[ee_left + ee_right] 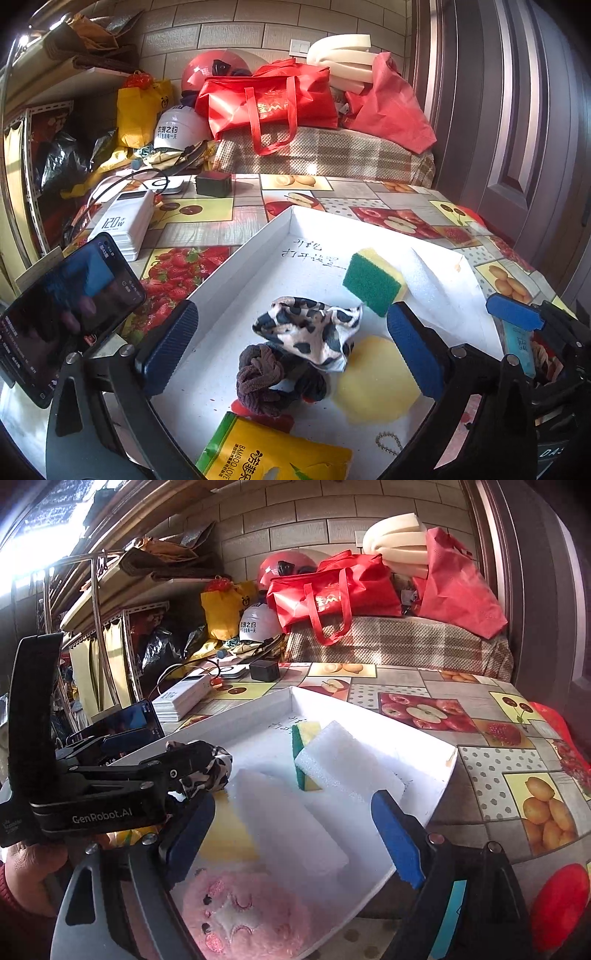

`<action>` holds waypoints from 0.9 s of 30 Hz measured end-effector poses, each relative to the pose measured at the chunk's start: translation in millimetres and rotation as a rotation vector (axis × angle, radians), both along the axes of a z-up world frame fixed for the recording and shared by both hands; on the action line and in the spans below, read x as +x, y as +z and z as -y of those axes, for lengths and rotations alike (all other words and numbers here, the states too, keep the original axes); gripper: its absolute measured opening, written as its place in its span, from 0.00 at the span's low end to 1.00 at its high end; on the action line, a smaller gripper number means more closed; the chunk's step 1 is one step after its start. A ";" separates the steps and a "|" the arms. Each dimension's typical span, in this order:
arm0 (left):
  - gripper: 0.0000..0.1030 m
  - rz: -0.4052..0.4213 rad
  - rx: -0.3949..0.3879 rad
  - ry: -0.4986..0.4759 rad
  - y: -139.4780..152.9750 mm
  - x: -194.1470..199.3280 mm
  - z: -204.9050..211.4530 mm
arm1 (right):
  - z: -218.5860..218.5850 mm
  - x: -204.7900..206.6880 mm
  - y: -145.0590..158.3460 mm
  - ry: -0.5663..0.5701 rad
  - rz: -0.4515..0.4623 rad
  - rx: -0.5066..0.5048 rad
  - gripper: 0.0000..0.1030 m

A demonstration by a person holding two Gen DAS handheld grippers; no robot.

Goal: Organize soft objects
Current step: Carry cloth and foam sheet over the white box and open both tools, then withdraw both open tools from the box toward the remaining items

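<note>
White tray: holds most soft items. Leopard-print cloth and brown knitted piece between spread fingers of left gripper, empty. Yellow round sponge at its right finger; green-yellow scouring sponge just ahead. Right gripper spread, empty, over white foam blocks; pink plush below. Judgement: gathering largely done; arranging remains.

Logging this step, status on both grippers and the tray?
Left gripper open over cow-print scrunchie and brown scrunchie. Right gripper open over white foam blocks. All in white tray. Nothing blocking.
</note>
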State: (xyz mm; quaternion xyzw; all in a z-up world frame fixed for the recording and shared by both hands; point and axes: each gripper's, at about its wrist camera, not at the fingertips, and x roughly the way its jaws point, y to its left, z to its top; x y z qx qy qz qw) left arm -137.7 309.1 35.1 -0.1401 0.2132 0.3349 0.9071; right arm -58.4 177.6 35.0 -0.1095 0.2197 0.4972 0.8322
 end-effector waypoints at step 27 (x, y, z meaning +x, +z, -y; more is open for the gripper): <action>1.00 0.065 0.135 0.050 10.4 -17.5 20.3 | 15.4 3.8 4.3 -0.085 0.008 0.079 1.00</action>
